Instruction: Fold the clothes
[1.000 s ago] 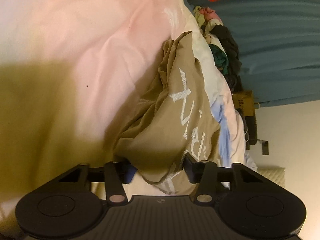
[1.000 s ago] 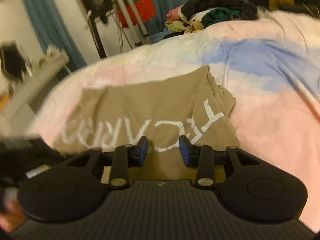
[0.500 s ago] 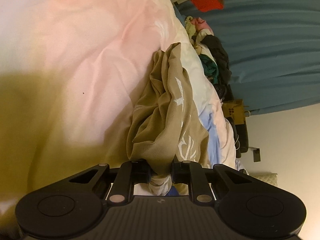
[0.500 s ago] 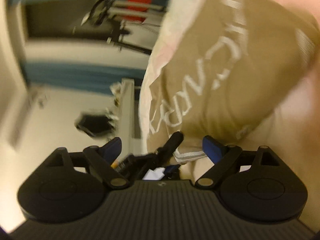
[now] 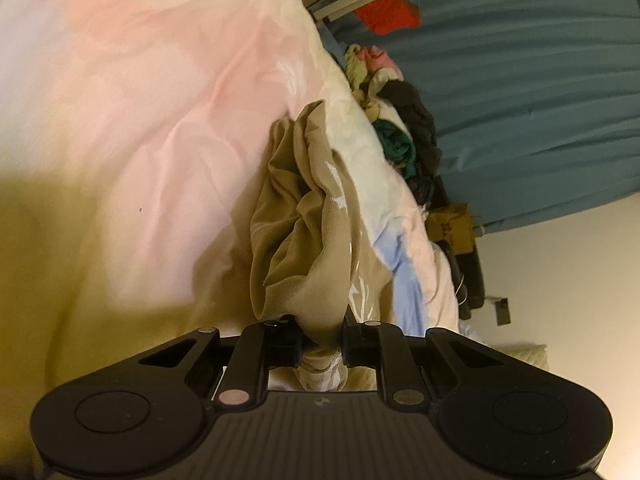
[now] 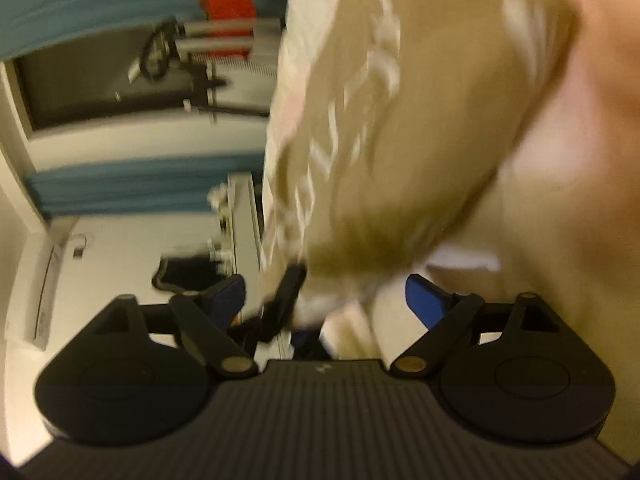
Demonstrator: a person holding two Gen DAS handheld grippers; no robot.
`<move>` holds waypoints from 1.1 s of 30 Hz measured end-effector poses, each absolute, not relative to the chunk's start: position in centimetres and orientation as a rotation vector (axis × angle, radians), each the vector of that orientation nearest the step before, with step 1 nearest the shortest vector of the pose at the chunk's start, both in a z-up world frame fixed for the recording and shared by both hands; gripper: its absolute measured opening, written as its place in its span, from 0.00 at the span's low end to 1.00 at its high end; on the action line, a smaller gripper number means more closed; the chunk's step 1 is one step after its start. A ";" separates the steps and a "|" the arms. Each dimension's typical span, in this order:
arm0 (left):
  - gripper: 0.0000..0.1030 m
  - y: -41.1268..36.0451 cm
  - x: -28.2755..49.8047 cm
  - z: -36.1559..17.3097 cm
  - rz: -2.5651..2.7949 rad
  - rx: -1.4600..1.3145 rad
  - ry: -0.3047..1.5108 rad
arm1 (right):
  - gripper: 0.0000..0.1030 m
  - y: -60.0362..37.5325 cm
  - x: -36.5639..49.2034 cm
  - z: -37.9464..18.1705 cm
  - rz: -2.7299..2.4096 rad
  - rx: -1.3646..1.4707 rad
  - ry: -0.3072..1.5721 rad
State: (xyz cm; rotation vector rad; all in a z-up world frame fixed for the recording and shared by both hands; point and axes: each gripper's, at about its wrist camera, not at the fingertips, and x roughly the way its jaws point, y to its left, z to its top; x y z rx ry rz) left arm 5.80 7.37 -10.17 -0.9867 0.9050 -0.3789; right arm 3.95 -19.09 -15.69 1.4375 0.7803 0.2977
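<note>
1. The work surface was a bed under a pink and white duvet (image 5: pixel 168 128) with a pale blue patch, in a dim bedroom with teal curtains (image 5: pixel 540 92) at the back.

2. Nearest to me, the left gripper (image 5: pixel 322 346) had its jaws clamped on a bunched edge of the tan T-shirt (image 5: pixel 316 248); cloth filled the narrow gap between the pads and spilled out below them.

3. From that pinch the shirt ran away over the duvet in a rumpled ridge, its white lettering showing only in slivers.

4. In the right wrist view, which was smeared, the right gripper (image 6: pixel 326 300) stood wide with its jaws closing. A lower edge of the shirt hung just ahead of the gap, and I judged the blue pads were not pressing on it. A dark finger of the other gripper seemed to sit just left of that gap.

5. Farther off lay a heap of unfolded clothes (image 5: pixel 400 128) at the bed's far edge, with a red item (image 5: pixel 380 16) on a rack beyond.

6. Risks, as I judged them:
   - The right jaws could close on air or catch only one layer, so the fold would come out skewed.
   - They might nip the duvet along with the shirt and drag it.
   - The two grippers were close and could knock together.
   - The left pinch held a thick wad; a sharp pull might slip it free.
</note>
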 end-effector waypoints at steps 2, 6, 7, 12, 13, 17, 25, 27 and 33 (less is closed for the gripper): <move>0.16 7.6 5.9 -10.2 -0.391 -1.023 0.886 | 0.73 -20.4 3.4 -15.5 0.174 1.410 0.735; 0.16 8.1 5.7 -9.9 -0.382 -1.028 0.867 | 0.56 -22.8 2.0 -15.5 -0.038 1.372 0.642; 0.16 8.1 5.7 -9.9 -0.380 -1.029 0.870 | 0.44 -23.1 1.9 -15.7 -0.056 1.381 0.632; 0.16 8.3 5.0 -9.2 -0.371 -0.992 0.861 | 0.22 -23.1 1.6 -14.8 -0.034 1.347 0.593; 0.16 8.4 4.9 -9.0 -0.375 -0.987 0.859 | 0.20 -23.1 1.4 -14.0 -0.029 1.320 0.575; 0.16 8.4 4.2 -8.0 -0.422 -0.969 0.855 | 0.19 -23.9 0.4 -11.0 -0.019 1.248 0.504; 0.16 5.0 1.2 -4.3 -0.606 -0.910 0.971 | 0.19 -28.3 -5.2 -7.3 -0.016 1.286 0.464; 0.16 3.3 0.4 -3.8 -0.650 -0.881 1.019 | 0.19 -30.2 -7.4 -6.7 -0.028 1.299 0.472; 0.16 -4.0 2.5 -1.8 -0.690 -0.722 1.141 | 0.19 -35.2 -9.6 -6.5 -0.137 1.340 0.491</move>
